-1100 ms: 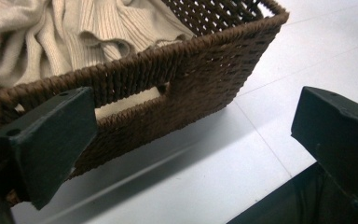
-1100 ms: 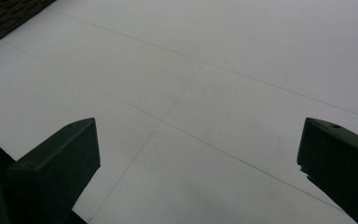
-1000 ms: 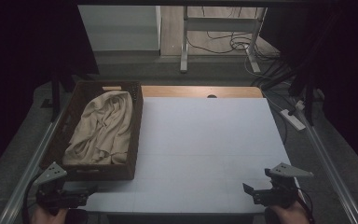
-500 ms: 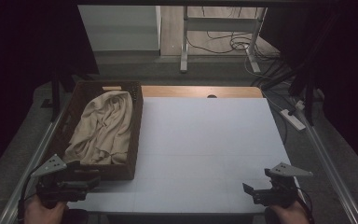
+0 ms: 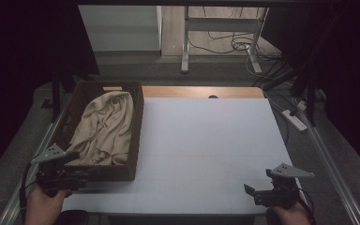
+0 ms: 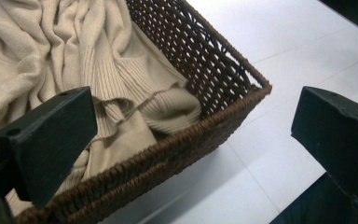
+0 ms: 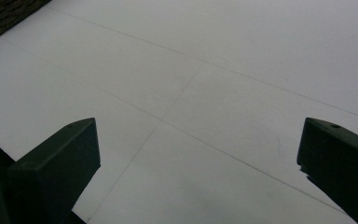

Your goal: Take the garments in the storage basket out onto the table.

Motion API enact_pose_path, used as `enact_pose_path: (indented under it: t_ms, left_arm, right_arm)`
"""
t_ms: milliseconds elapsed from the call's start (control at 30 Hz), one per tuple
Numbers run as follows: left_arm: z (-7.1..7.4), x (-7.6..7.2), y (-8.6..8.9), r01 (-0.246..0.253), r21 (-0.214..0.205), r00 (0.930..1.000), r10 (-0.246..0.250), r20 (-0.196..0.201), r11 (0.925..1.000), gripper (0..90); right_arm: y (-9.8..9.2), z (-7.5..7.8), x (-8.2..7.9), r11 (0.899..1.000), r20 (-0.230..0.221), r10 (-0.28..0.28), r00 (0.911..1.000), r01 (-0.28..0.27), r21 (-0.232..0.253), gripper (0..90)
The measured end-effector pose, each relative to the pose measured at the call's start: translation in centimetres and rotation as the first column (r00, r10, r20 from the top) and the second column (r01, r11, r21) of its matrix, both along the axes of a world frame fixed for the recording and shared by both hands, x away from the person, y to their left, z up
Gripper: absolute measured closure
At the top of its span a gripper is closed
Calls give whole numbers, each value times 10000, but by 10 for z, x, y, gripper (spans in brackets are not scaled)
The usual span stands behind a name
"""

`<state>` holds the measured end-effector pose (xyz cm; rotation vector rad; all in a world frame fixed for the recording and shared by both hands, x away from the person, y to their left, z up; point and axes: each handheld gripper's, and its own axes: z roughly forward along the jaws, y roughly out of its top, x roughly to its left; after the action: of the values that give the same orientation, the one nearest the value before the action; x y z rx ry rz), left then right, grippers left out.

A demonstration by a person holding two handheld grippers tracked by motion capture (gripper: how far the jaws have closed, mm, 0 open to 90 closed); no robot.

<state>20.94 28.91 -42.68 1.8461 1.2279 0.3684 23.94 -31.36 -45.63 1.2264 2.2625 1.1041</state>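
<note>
Dim room, white bench (image 5: 206,140) under a fixed camera. My left claw (image 6: 193,154) stands wide open and empty, one jaw over the cream ribbed-knit sweater (image 6: 74,70), the other out over bare bench; the near corner of the dark brown woven wicker basket (image 6: 177,149) lies between them. Compared with a second ago, in the high view, this left claw (image 5: 58,176) has moved up and inward from the bench's near left corner to the basket's (image 5: 108,171) near wall, which I judge to be the approach for lifting the sweater (image 5: 105,126) out. My right claw (image 5: 272,192), also wide open and holding nothing, has not shifted from the near right edge; its own view looks across bare bench (image 7: 205,93) to a corner of the basket (image 7: 4,14). Hidden or unclear: the sweater's lower folds inside the basket, its sleeves and collar, and whether my left jaw touches the knit.
</note>
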Motion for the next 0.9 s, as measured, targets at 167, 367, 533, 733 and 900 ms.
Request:
enact_pose_path:
  t_ms: [167,367,533,733,900]
  left_arm:
    - [2,11,-2,-20,307,9996,29,-286,9995,0]
    - [5,27,-2,-161,553,9982,193,-575,9983,0]
    - [4,43,-2,-178,315,9968,202,-772,9993,0]
    - [2,57,-5,-203,548,9953,254,-936,9983,0]
    - [1,71,-3,-180,766,9928,269,-1166,9969,0]
  right_arm:
    - [0,0,0,10000,-30,-2,10000,3,19,0]
    - [0,0,1,10000,-51,3,10000,-3,-4,0]
    - [0,0,1,10000,-57,10,10000,-10,17,0]
    - [0,0,1,10000,-63,10,10000,-10,57,0]
    - [0,0,1,10000,-64,35,10000,-34,38,0]
